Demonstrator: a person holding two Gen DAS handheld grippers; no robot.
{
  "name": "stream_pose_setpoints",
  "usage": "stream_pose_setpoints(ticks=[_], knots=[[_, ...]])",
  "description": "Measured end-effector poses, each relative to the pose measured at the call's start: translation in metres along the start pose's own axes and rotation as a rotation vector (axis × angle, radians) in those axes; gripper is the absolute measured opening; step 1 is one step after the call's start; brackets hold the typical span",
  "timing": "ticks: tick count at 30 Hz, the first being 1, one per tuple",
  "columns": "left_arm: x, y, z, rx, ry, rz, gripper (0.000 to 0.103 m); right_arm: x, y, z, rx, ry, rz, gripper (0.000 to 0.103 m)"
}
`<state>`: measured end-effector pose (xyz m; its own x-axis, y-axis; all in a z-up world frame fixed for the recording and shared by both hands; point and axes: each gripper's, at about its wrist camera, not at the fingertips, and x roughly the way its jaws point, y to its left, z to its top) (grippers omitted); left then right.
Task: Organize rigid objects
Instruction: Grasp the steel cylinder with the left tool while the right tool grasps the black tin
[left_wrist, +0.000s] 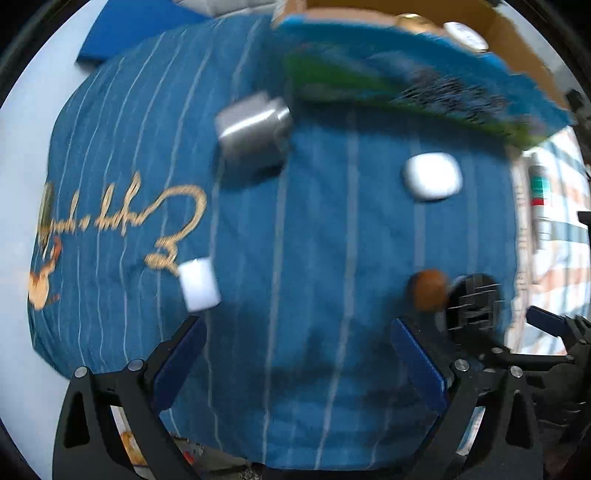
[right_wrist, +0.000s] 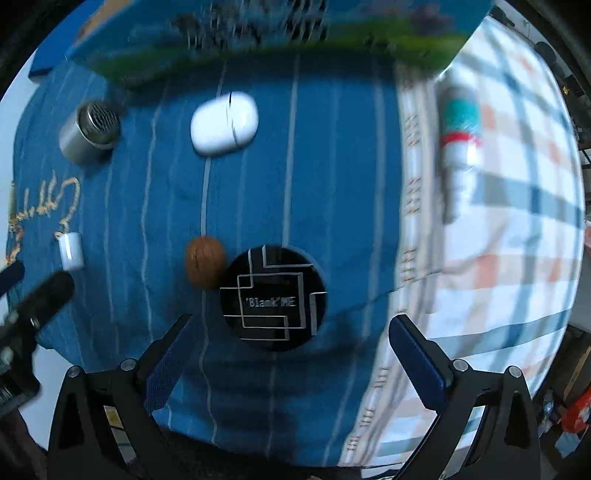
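Left to right on the blue striped cloth (right_wrist: 295, 177): small white block (right_wrist: 71, 250) at the left edge by the gold embroidery; silver cylinder (right_wrist: 89, 132) farther back, lying on its side, mesh end showing. White oval case (right_wrist: 224, 123) mid-cloth, near the printed cardboard box (right_wrist: 266, 33) at the back. Walnut (right_wrist: 205, 266) touched the black round disc (right_wrist: 273, 297), lettered "Blank ME". Tube with teal and red bands (right_wrist: 460, 147) lay apart on the plaid cloth (right_wrist: 498, 240) to the right.

Left gripper (left_wrist: 297, 347) hovered with jaws apart and empty, low over bare cloth. Right gripper (right_wrist: 291, 345) likewise spread wide, empty, the disc between and just ahead of its fingers.

Judgement: approach step, nothing yet lifted. Next move likely calls for lowering the right gripper around the disc without nudging the walnut; the box is possibly the destination, though blur hides its opening.
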<state>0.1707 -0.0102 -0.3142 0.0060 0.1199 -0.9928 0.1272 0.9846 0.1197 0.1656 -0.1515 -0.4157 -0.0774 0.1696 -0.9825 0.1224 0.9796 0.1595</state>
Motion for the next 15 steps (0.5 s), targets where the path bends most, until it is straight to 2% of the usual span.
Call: stream_pose_setpoints(ticks=[5,7,8,9,12,15], knots=[[0.014,0.042,-0.005,-0.123,0.021,-0.024,0.102,0.024,0.011,-0.002,-0.018,0.034,-0.009,0.100],[0.014,0.055,-0.003,-0.154,0.018,-0.020,0.102,0.032,0.015,-0.002,-0.027,0.053,-0.014,0.089],[0.013,0.060,0.000,-0.166,0.013,-0.021,0.102,0.037,0.016,-0.003,-0.033,0.065,-0.039,0.078],[0.011,0.063,0.002,-0.170,0.008,-0.021,0.102,0.040,0.017,-0.004,-0.038,0.069,-0.055,0.075],[0.001,0.068,0.020,-0.177,-0.019,-0.012,0.102,0.040,0.017,-0.006,-0.040,0.069,-0.056,0.074],[-0.008,0.070,0.048,-0.216,-0.022,-0.074,0.102,0.031,0.012,0.000,-0.037,0.061,-0.073,0.074]])
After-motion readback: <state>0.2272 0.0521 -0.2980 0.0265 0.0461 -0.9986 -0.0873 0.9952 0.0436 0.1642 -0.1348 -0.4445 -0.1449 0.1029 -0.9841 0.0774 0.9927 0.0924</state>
